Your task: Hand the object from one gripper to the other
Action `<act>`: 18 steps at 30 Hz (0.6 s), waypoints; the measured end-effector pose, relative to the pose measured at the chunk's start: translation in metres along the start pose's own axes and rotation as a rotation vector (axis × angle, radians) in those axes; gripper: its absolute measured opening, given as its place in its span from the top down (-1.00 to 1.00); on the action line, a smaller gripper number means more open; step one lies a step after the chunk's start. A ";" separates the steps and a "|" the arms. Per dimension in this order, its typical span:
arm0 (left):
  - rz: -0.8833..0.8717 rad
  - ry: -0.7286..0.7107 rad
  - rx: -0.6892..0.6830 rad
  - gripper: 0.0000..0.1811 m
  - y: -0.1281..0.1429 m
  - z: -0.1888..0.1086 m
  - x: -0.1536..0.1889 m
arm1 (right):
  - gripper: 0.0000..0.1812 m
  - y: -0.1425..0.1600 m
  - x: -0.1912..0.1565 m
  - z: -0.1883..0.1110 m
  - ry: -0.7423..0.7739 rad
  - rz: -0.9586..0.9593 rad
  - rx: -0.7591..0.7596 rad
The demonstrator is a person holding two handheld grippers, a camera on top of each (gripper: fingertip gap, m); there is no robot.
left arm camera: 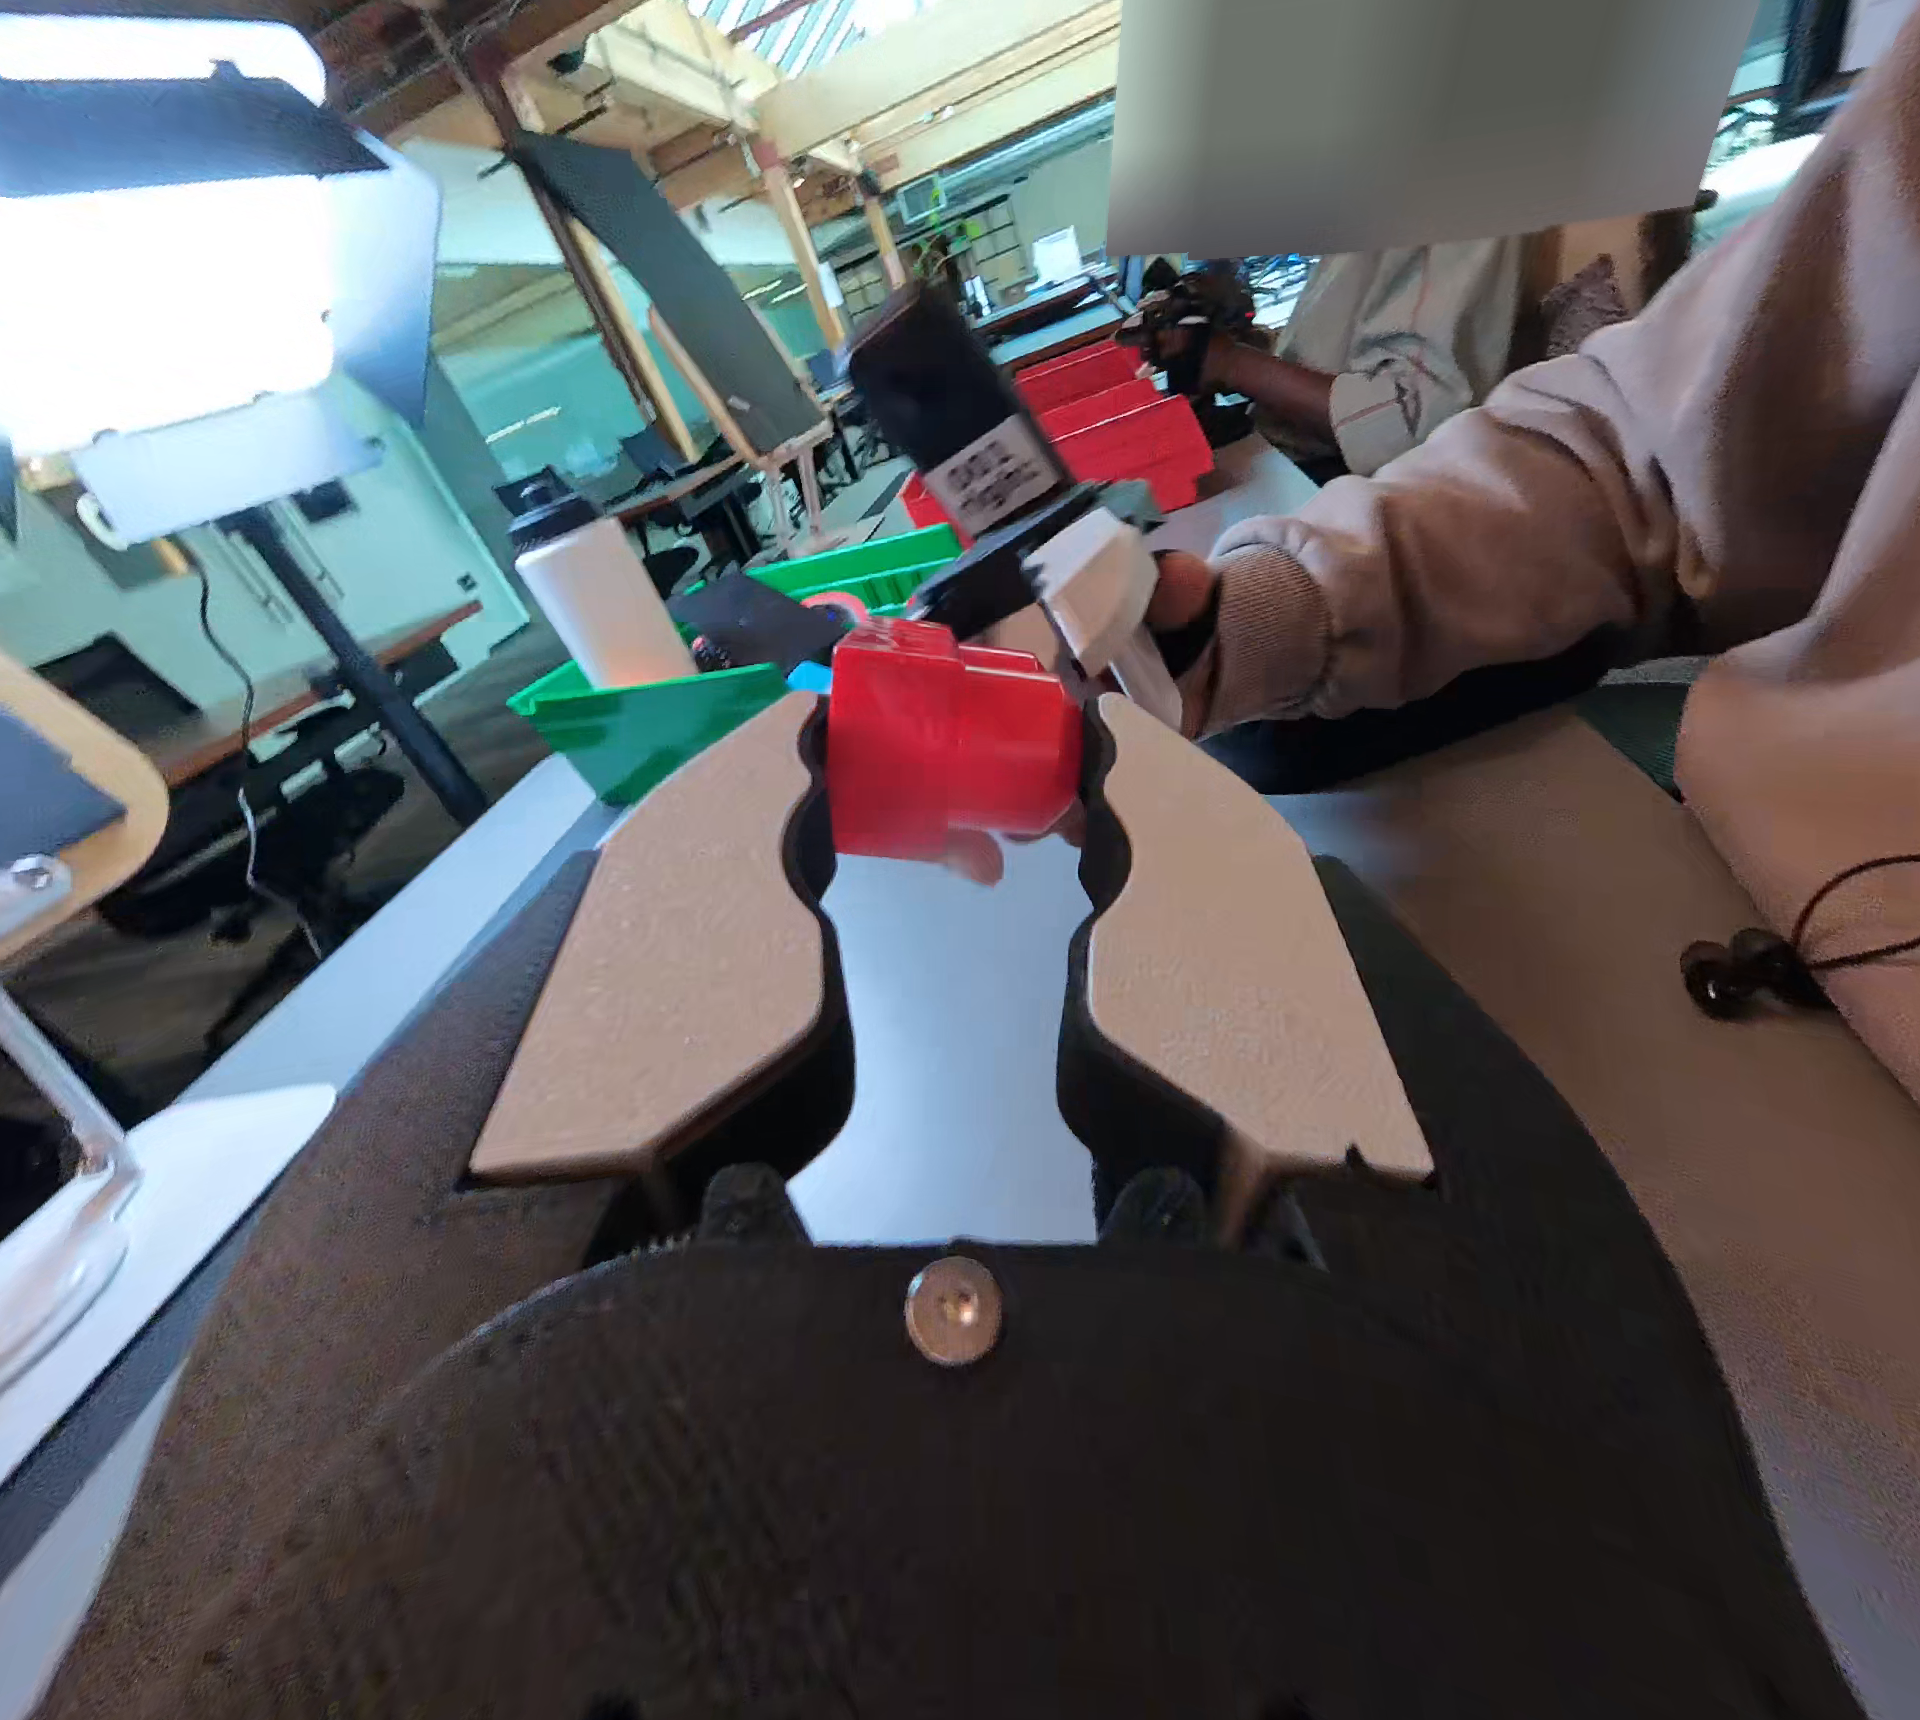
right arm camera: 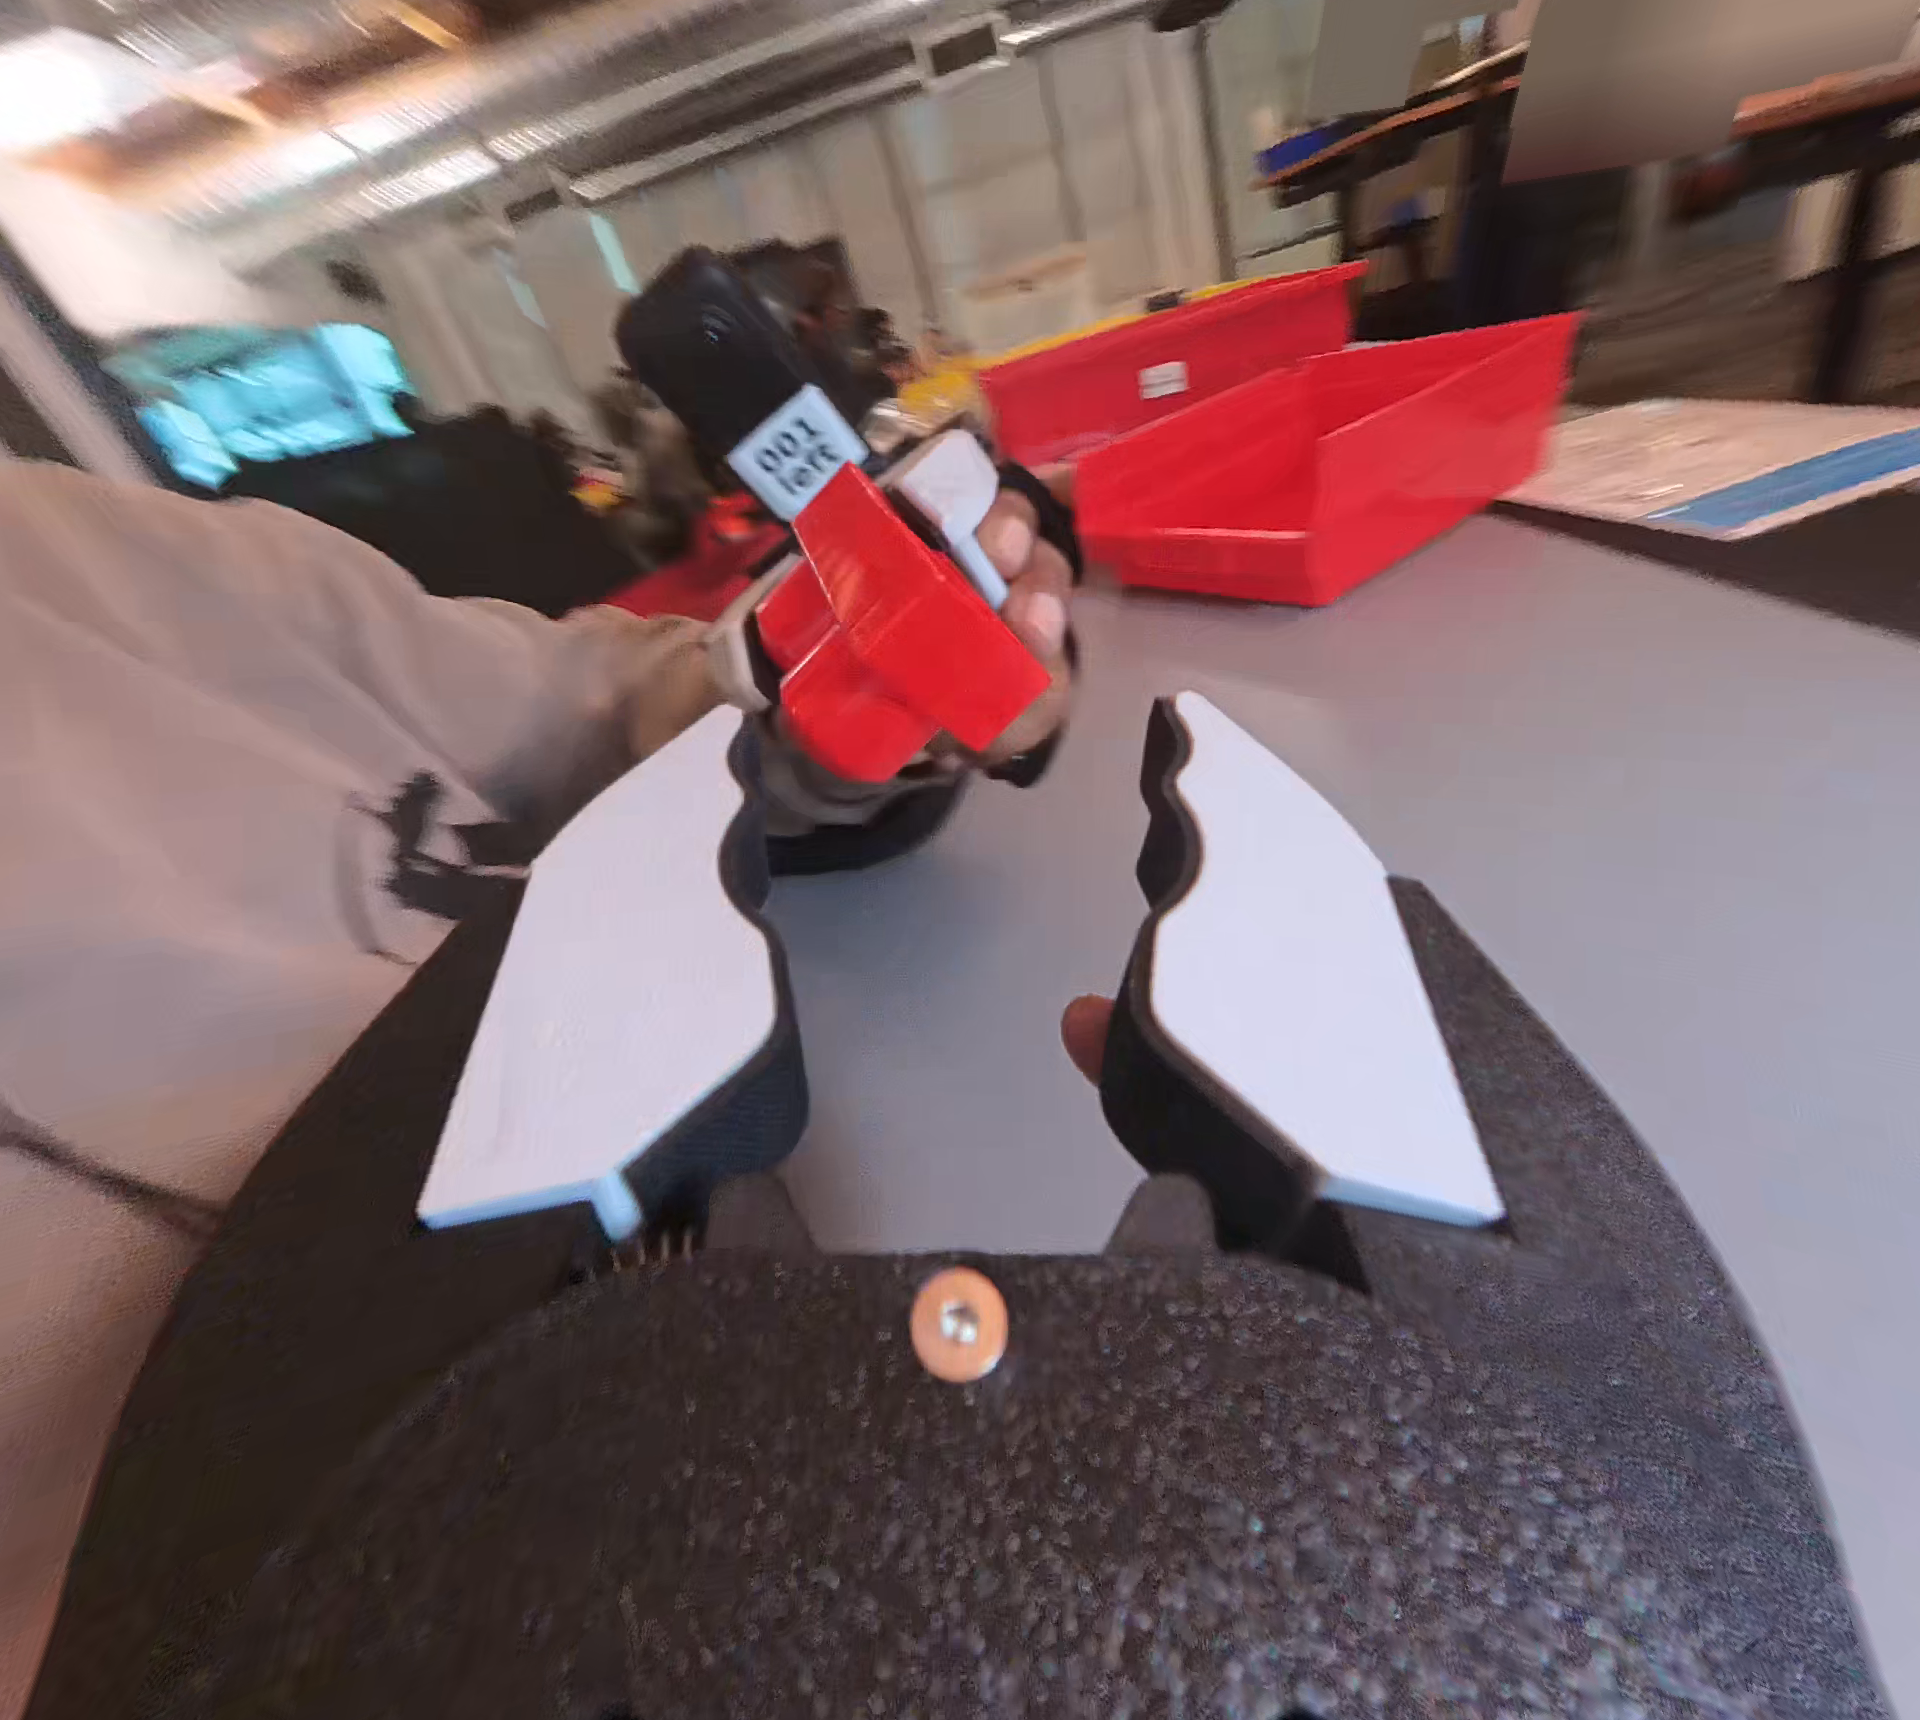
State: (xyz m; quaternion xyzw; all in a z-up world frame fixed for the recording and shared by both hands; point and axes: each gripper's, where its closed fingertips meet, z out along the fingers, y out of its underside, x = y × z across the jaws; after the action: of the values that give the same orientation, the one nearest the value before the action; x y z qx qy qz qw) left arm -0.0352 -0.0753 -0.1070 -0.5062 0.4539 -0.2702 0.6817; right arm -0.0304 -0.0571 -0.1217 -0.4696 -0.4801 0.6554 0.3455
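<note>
- The left gripper (left arm camera: 951,771), nearest to the camera, has its fingers closed narrow on the red block (left arm camera: 948,740); the block sits between the fingertips, above the grey table (right arm camera: 1455,787).
- The right gripper (right arm camera: 951,797) is wide apart and holds nothing; the block is just in front of its tips, not touching.
- Red bins (right arm camera: 1299,475) stand well apart behind, with free table surface between.
- A green bin (left arm camera: 665,714) is at the table edge.

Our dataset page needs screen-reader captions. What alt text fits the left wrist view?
Left hand-held gripper shut on a red block, held above a grey table. The right hand-held gripper, in a person's sleeved hand, sits just beyond, with a green bin behind.
</note>
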 end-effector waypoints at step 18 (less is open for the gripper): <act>-0.228 0.083 -0.058 0.34 0.014 0.007 0.007 | 0.57 0.009 -0.013 0.004 0.023 -0.195 -0.074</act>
State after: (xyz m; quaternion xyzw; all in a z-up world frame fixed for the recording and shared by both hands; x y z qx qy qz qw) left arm -0.0273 -0.0737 -0.1222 -0.5624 0.4289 -0.3532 0.6124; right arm -0.0304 -0.0731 -0.1258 -0.4407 -0.5435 0.5950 0.3955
